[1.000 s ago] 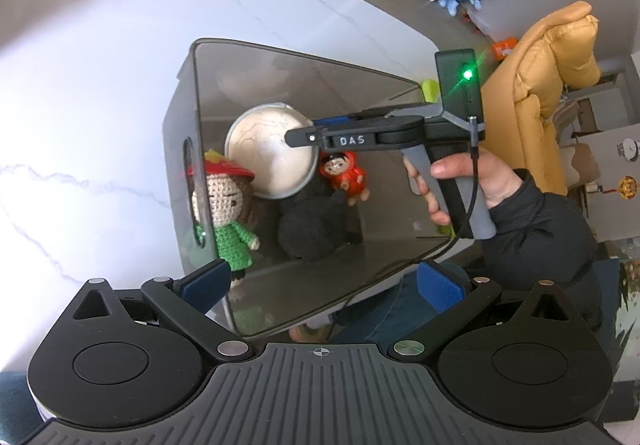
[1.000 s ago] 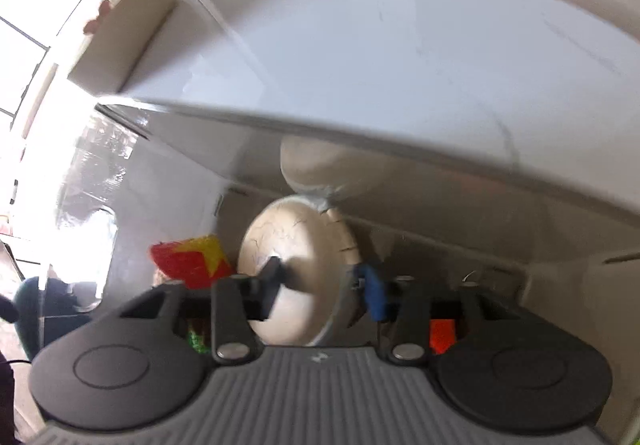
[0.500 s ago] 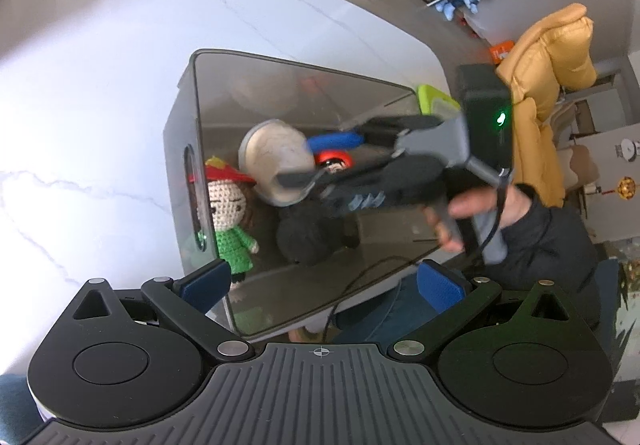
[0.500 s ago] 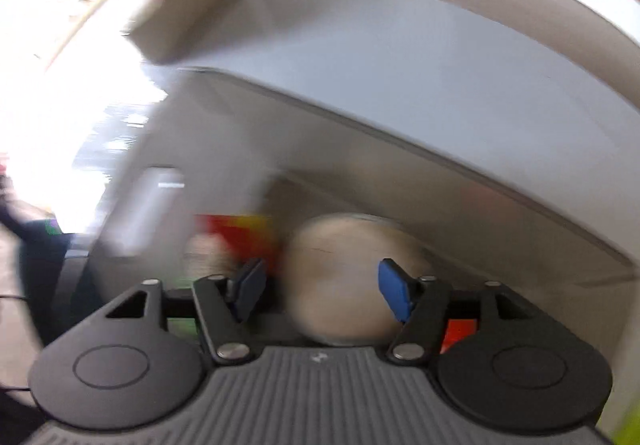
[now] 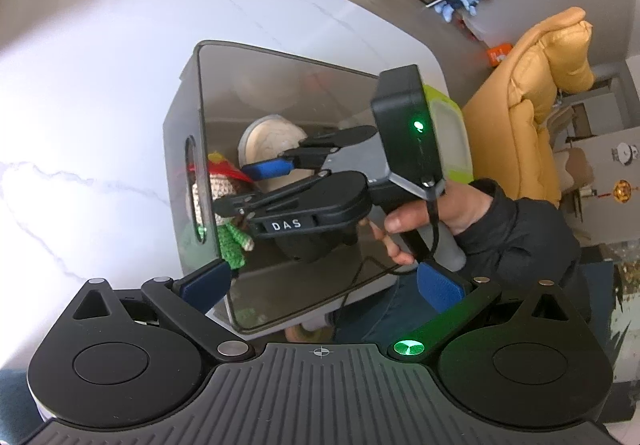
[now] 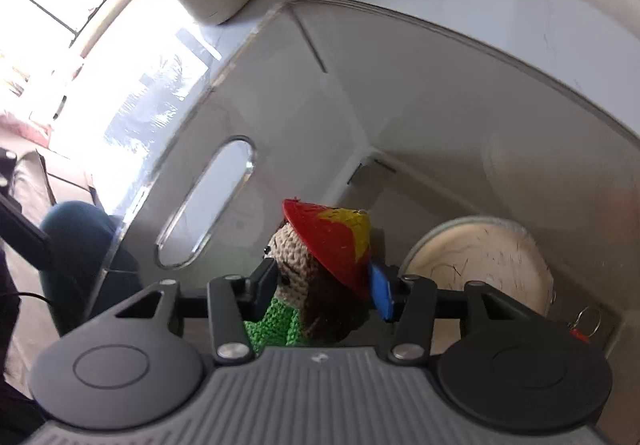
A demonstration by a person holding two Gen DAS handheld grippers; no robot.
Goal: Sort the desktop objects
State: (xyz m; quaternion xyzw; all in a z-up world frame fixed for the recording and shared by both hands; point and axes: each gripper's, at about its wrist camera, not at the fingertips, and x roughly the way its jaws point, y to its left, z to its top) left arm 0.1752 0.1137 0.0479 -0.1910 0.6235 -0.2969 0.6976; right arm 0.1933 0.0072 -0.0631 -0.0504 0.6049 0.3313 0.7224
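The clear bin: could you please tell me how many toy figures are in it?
2 visible. A crochet doll with a red hat sits between the right gripper fingers; a small red figure peeks out beside the round disc. Others may be hidden.

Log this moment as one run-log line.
right gripper: around crochet doll head, in clear bin | left gripper: open, above bin | cream round tin: in bin

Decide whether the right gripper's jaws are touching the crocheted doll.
Cannot tell: the right wrist view shows the right gripper straddling the crocheted doll; contact isn't plain.

L tongs (image 5: 320,283) wide open; R tongs (image 6: 322,287) part-open, R hand (image 5: 424,221) on handle.
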